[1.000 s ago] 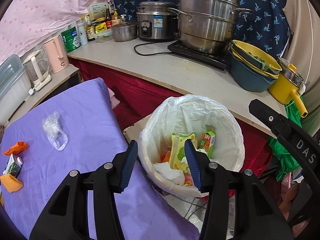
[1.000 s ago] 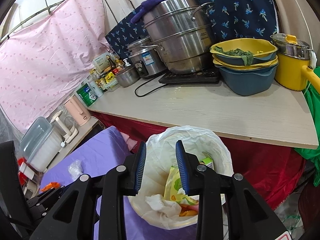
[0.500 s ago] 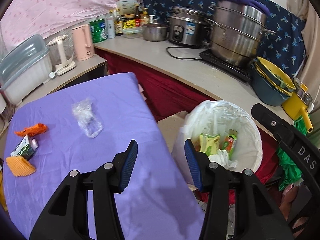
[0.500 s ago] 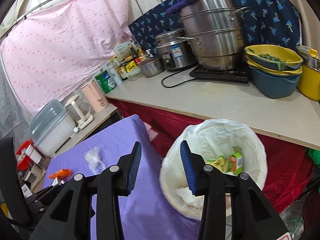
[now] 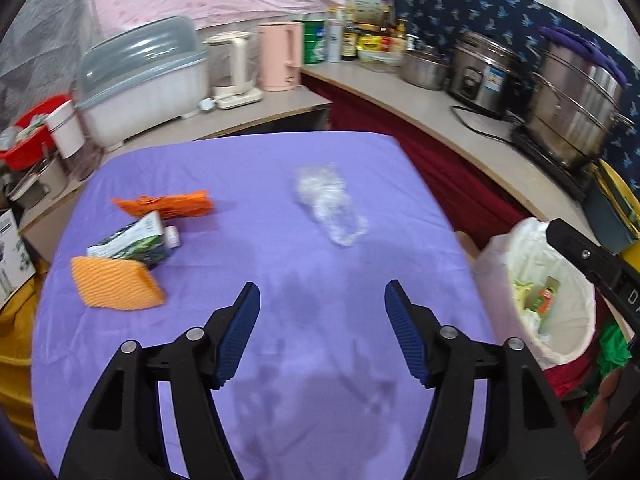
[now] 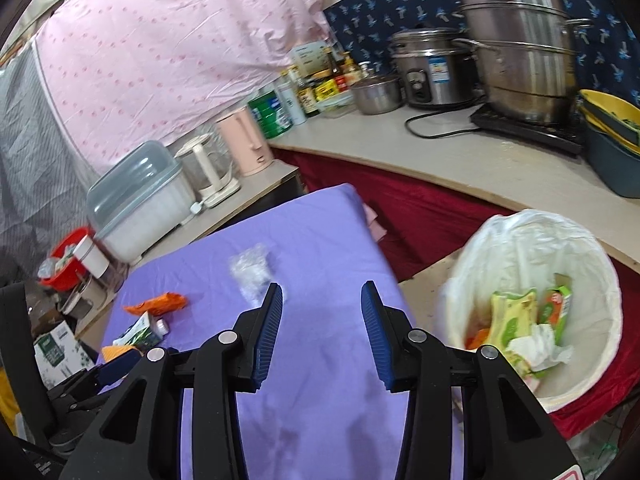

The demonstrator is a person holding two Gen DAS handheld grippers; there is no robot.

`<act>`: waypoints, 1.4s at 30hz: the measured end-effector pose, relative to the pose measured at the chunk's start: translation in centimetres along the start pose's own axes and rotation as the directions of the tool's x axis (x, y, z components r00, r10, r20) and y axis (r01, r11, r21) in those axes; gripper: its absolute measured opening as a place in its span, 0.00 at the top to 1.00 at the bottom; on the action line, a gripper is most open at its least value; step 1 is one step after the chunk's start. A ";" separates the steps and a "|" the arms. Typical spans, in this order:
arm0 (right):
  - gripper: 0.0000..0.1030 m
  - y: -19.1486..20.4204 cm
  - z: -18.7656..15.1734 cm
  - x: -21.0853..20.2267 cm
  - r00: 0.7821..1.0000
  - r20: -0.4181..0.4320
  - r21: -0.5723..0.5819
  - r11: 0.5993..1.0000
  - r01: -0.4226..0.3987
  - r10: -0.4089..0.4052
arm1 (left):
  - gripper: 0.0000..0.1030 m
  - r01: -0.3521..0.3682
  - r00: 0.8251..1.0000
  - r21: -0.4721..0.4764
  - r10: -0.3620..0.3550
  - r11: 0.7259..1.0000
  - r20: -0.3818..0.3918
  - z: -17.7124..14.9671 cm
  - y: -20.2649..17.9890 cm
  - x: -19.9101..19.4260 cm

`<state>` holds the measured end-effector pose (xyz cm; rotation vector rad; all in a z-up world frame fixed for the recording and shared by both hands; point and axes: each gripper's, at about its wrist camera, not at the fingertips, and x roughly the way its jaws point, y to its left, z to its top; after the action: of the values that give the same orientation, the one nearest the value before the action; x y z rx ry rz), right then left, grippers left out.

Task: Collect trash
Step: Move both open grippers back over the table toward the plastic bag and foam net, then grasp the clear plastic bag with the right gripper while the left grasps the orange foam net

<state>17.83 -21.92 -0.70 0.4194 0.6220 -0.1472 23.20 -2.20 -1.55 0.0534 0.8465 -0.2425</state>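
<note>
Purple cloth [image 5: 320,360] is spread over the table, w/ kitchen counters behind. Nearest the lens, the left gripper [image 5: 322,312] is held over the cloth w/ its 2 blue pads wide apart, nothing between them. The right gripper [image 6: 321,304] is likewise seen spread apart & empty, over the cloth's right part.

4 pcs of trash are counted on the cloth: 1 orange sponge-like wedge [image 5: 116,284] nearest, 1 small green-white carton [image 5: 132,242] touching it just behind, 1 orange wrapper [image 5: 166,203] beyond that, all on the left; 1 crumpled clear plastic bag [image 5: 330,204] lies apart, mid-cloth. To the right, off the table edge, 1 bin w/ white liner [image 6: 532,248] is seen, holding cartons & tissue.

Farther back, 2 kettles are lined up on the counter: 1 white [image 5: 234,66], 1 pink [image 5: 280,56]. 1 lidded plastic box [image 5: 140,76] sits left of them. 1 rice cooker [image 6: 430,66] & 1 tall steel steamer [image 6: 520,48] are set at far right.
</note>
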 end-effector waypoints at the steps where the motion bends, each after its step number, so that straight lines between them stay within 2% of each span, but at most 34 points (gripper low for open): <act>1: 0.61 0.7 -0.2 0.5 1.000 -0.008 -0.006 1.000 -0.009 0.009 | 0.40 -0.019 1.000 -0.013 0.019 1.000 -0.003 -0.1 1.4 0.1; 5: 0.61 3.0 -0.8 2.3 0.999 -0.038 -0.027 0.999 -0.031 0.030 | 0.37 -0.087 0.996 -0.061 0.086 0.994 -0.010 -0.7 6.0 0.4; 13: 0.61 7.1 -2.1 6.9 0.993 -0.111 -0.072 0.996 -0.051 0.043 | 0.35 -0.178 0.984 -0.138 0.174 0.974 -0.040 -1.7 13.9 1.0; 15: 0.61 7.9 -2.2 8.2 0.991 -0.125 -0.084 0.995 -0.052 0.042 | 0.30 -0.198 0.980 -0.148 0.193 0.969 -0.048 -2.1 15.4 1.3; 22: 0.48 10.1 -2.1 13.2 0.989 -0.150 -0.125 0.992 -0.025 0.006 | 0.16 -0.255 0.967 -0.191 0.248 0.948 -0.062 -3.0 20.5 2.5; 28: 0.44 11.2 -1.1 17.8 0.986 -0.166 -0.136 0.991 -0.003 -0.020 | 0.14 -0.226 0.974 -0.204 0.215 0.952 -0.073 -3.1 23.8 4.6; 37: 0.44 13.2 -1.0 23.6 0.977 -0.207 -0.176 0.984 0.017 -0.053 | 0.15 -0.106 0.993 -0.199 0.096 0.974 -0.062 -3.4 25.6 7.7; 38: 0.44 13.3 -1.1 24.1 0.976 -0.210 -0.183 0.983 0.019 -0.058 | 0.18 -0.096 0.994 -0.198 0.086 0.975 -0.061 -3.3 25.6 7.8; 40: 0.46 13.6 -1.4 25.0 0.971 -0.229 -0.193 0.981 0.019 -0.064 | 0.31 -0.060 0.997 -0.188 0.049 0.980 -0.067 -3.3 25.4 8.2; 41: 0.49 13.6 -1.6 25.4 0.970 -0.236 -0.194 0.981 0.019 -0.066 | 0.38 -0.047 0.997 -0.179 0.034 0.983 -0.075 -3.2 25.3 8.4; 42: 0.58 13.6 -1.8 25.6 0.968 -0.243 -0.195 0.981 0.020 -0.068 | 0.41 -0.042 0.996 -0.172 0.029 0.984 -0.080 -3.3 25.1 8.6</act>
<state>40.95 -9.10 -12.62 0.2392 0.8850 -0.0769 32.11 20.96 -11.40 -0.0860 0.9404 -0.1328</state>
